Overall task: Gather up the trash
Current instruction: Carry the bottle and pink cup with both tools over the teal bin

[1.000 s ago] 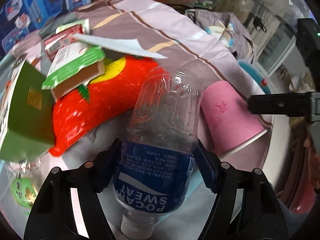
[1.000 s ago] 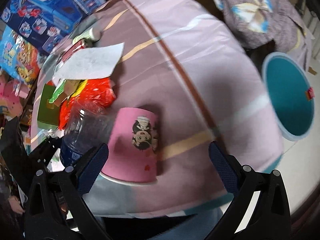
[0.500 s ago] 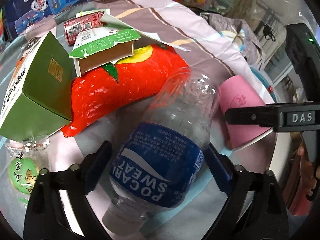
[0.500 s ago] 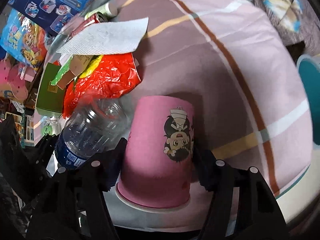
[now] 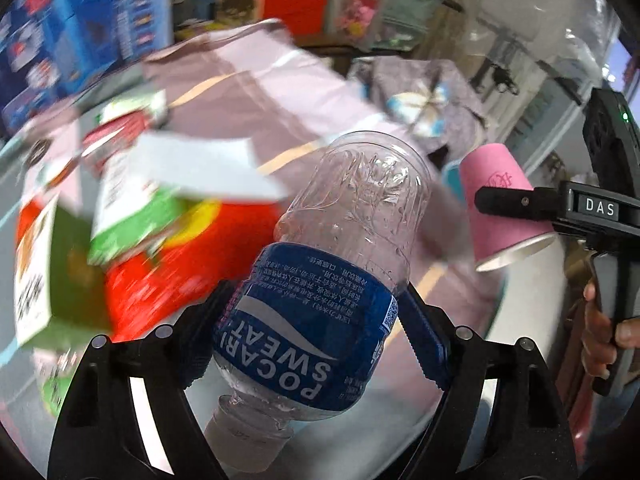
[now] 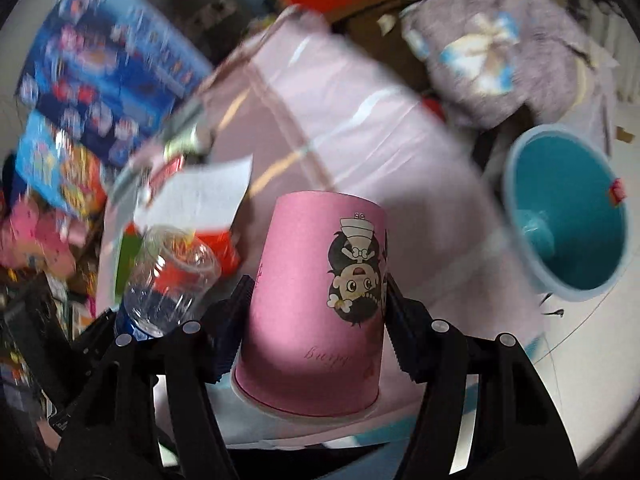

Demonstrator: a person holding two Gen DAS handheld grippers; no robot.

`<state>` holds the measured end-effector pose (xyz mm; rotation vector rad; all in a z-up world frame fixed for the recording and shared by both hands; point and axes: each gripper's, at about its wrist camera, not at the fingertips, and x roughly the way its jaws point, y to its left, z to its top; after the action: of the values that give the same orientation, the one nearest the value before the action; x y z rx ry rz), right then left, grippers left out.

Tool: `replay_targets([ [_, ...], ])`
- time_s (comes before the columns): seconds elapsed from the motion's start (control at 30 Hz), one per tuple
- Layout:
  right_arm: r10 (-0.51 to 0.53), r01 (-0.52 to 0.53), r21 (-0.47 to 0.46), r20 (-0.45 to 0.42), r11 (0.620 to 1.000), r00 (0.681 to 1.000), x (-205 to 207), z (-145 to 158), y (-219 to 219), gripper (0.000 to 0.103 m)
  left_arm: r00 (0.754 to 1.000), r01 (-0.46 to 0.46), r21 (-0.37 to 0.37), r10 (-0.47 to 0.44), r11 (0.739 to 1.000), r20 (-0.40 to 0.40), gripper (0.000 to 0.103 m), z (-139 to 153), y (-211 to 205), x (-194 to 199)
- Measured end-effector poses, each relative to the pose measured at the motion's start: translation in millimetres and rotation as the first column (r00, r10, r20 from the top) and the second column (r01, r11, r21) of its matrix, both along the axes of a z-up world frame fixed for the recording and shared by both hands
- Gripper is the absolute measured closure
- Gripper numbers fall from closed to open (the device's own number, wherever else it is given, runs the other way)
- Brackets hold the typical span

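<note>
Mid-carry: left gripper (image 5: 316, 328) clamped on the clear bottle (image 5: 332, 264), right gripper (image 6: 316, 320) just closed around the pink cup (image 6: 320, 308). Next, probably over the teal bin (image 6: 576, 224) and release

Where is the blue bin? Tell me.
In the right wrist view, the blue bin sits on the floor at right, just past the pink-covered table's edge.
</note>
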<state>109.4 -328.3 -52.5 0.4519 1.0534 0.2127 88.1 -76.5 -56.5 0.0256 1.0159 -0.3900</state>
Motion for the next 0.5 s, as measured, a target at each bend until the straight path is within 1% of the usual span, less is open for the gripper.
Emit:
replay_targets([
  [0.1,-0.11,0.11,0.009,0.042,0.994,0.993,-5.8,11.8,-55.4,0.043,0.998,0.066,0.009,-0.066,0.998,0.009,0.021,10.7,-44.9,17.6],
  [0.13,-0.146,0.145,0.012,0.05,0.989,0.988,-8.2,13.3,-73.1,0.043,0.996,0.085,0.01,-0.085,0.996,0.006,0.021,11.8,-57.3,21.5],
  [0.2,-0.234,0.233,0.018,0.055,0.972,0.971,-13.3,12.8,-119.0,0.043,0.99,0.14,0.011,-0.14,0.99,-0.011,0.021,13.6,-94.9,34.2],
  [0.33,-0.352,0.351,0.023,0.024,0.936,0.936,-18.8,-3.9,-179.7,0.042,0.973,0.227,0.026,-0.226,0.973,-0.043,0.021,7.6,-157.1,53.3],
  [0.4,-0.384,0.383,0.02,0.004,0.923,0.923,-19.3,-14.4,-199.3,0.042,0.96,0.272,0.029,-0.27,0.962,-0.071,0.021,-1.9,-191.3,63.3],
  [0.5,-0.423,0.424,0.029,-0.04,0.905,0.905,-16.0,-35.3,-224.5,0.042,0.943,0.322,0.055,-0.315,0.945,-0.103,0.021,-19.2,-232.5,70.7],
])
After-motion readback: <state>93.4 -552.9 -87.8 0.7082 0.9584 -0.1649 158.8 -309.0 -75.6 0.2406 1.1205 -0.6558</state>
